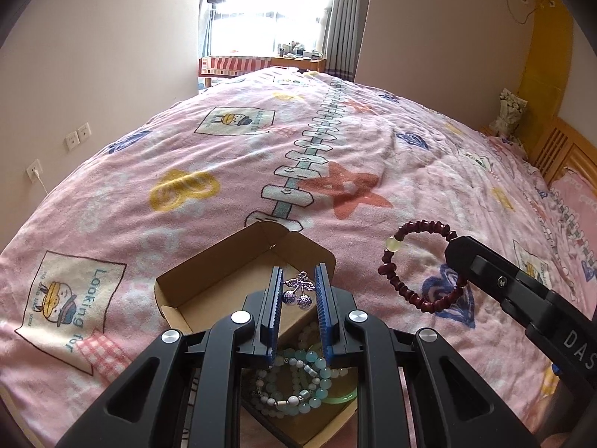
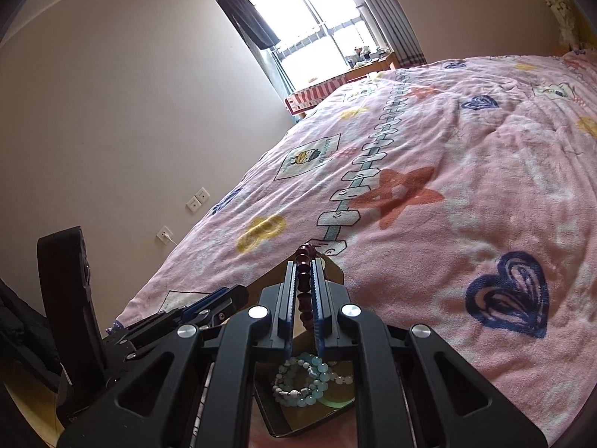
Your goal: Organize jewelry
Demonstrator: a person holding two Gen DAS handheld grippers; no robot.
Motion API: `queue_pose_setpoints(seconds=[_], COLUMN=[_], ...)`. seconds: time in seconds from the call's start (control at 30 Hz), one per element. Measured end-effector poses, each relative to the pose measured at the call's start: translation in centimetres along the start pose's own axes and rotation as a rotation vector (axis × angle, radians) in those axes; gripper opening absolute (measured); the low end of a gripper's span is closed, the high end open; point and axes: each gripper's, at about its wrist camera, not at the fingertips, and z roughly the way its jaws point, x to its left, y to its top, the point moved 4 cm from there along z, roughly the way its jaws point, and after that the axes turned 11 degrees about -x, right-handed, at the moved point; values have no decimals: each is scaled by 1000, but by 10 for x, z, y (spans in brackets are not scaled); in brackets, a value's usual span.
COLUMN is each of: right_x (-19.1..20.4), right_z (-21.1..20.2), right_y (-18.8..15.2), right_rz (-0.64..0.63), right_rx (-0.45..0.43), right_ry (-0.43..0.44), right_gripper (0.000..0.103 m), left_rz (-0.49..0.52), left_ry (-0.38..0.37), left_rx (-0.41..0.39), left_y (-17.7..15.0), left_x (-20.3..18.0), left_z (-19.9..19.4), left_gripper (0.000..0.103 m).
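Cardboard box [image 1: 209, 291], open-topped, on the bed's pink blanket [image 1: 186, 156]; its near end is hidden under the left gripper [image 1: 297, 291] in the left wrist view and cut off by the frame edge. Contents, nearest part: pale turquoise and white bead bracelets [image 1: 298, 384] coiled together, with a green bangle [image 1: 341, 397] partly showing beneath them; how many strands there are cannot be told. The far part of the box shows bare cardboard floor. Left gripper: blue-padded fingers [image 1: 274, 298] drawn narrowly together over the box, gripping a small silver cherry charm [image 1: 298, 293] with two round sparkling drops; the chain, if any, is not discernible. Right gripper [image 2: 306, 287]: fingers closed on a dark red bead bracelet [image 1: 418, 265], seen edge-on between the pads in the right wrist view. In the left wrist view the loop hangs free above the blanket, just right of the box, with one pale yellow bead [image 1: 395, 243] on its upper left arc; the part inside the fingers is hidden. Beyond: a cartoon-print blanket with a red star [image 1: 347, 192] and a blue heart [image 2: 509, 295]. Far end: a striped low bench [image 1: 235, 65] under a bright window [image 1: 268, 0], overexposed, with small items on the sill too small to identify.
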Motion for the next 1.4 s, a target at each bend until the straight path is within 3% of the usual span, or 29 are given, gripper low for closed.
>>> queue_pose_setpoints(seconds=[0.2, 0.23, 0.33, 0.37, 1.07, 1.2, 1.27, 1.33, 1.4], right_x=[-6, -8, -14, -15, -19, -18, -14, -8, -2], right_z=[2, 2, 3, 3, 2, -2, -7, -15, -25], right_y=[-1, -1, 0, 0, 1, 2, 3, 5, 8], right_rz=[34, 40, 54, 59, 67, 63, 54, 33, 9], right_rx=[0, 1, 2, 1, 1, 2, -2, -7, -16], right_ry=[7, 6, -1, 1, -4, -8, -10, -15, -23], right_gripper=[13, 13, 13, 13, 17, 17, 22, 35, 40], left_rz=[-13, -16, -15, -14, -18, -1, -4, -9, -9], left_ry=[-11, -11, -7, -4, 15, 41, 48, 54, 62], left_rx=[21, 24, 22, 18, 32, 20, 17, 12, -3], left_y=[0, 0, -1, -2, -6, -7, -6, -4, 0], left_x=[1, 1, 1, 0, 1, 6, 9, 11, 11], left_z=[3, 4, 5, 4, 10, 2, -5, -14, -26], left_gripper=[20, 24, 51, 52, 53, 65, 66, 71, 74])
